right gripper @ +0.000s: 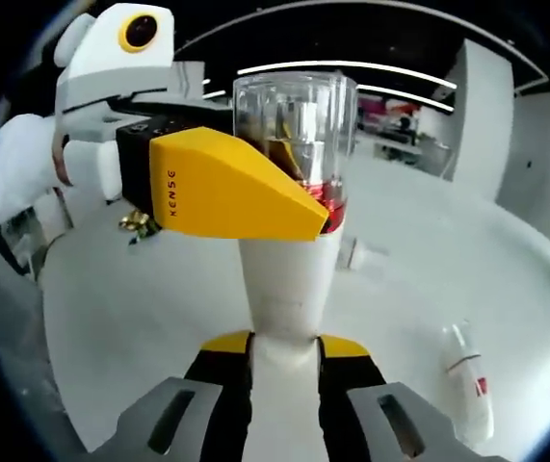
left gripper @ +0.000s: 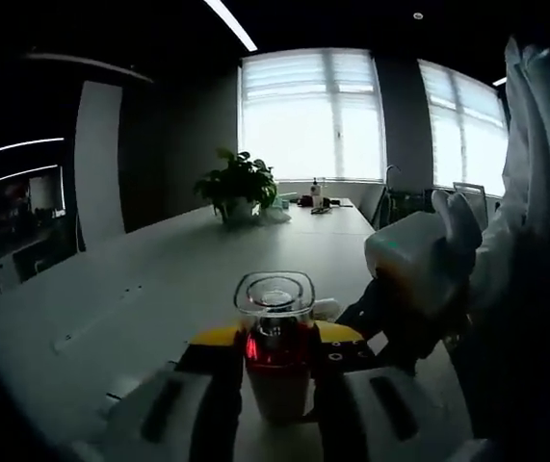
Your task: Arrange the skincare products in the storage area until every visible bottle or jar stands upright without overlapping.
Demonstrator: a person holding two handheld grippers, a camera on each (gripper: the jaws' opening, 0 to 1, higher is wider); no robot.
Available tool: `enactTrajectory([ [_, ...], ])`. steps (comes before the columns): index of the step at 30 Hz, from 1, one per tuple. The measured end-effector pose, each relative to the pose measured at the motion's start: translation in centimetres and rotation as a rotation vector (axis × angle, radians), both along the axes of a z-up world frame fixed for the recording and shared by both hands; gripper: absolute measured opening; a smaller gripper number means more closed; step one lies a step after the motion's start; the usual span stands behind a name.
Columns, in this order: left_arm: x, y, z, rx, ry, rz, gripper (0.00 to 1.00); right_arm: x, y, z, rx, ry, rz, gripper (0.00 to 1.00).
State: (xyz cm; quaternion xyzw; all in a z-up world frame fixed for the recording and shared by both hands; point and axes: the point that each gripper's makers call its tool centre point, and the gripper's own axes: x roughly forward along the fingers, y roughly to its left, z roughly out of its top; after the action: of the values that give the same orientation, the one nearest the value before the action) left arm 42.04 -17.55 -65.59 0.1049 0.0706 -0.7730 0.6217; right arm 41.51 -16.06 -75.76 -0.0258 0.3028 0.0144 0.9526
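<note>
The long white table (left gripper: 159,279) carries everything, so take it as the landmark. Above its near end, both grippers hold one bottle (right gripper: 289,250): a white body with a clear cap and red collar, lifted off the table and standing roughly upright between them. The left gripper (right gripper: 255,197) has its yellow jaws clamped at the red collar just below the cap, and the right gripper (right gripper: 284,371) pinches the white body lower down. In the left gripper view the same bottle (left gripper: 276,351) sits squeezed between that gripper's (left gripper: 275,361) own jaws.

A second, smaller bottle (right gripper: 469,380) lies on its side on the table, to one side of the held one, so the task looks far from finished.

At the table's far end stands a potted plant (left gripper: 238,185).

Risk: the two grips pulling against each other could twist the cap loose, or a release while the bottle is tilted could topple it onto the lying one
</note>
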Motion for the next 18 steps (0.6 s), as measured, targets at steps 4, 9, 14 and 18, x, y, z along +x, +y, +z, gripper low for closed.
enactTrajectory([
  [4,0.0,0.0,0.1,-0.006,-0.017,-0.003,0.25,-0.1,0.0,0.2,0.005,-0.005,0.002,0.18],
  [9,0.3,-0.2,0.6,-0.020,-0.005,0.015,0.29,-0.1,0.3,0.6,0.039,-0.019,0.011,0.22],
  [14,0.4,0.1,1.0,-0.023,0.004,0.025,0.31,-0.4,0.4,0.7,0.047,-0.012,0.022,0.28],
  [18,0.7,1.1,1.7,-0.042,0.022,0.045,0.32,-1.3,0.5,1.3,0.076,-0.022,0.056,0.35],
])
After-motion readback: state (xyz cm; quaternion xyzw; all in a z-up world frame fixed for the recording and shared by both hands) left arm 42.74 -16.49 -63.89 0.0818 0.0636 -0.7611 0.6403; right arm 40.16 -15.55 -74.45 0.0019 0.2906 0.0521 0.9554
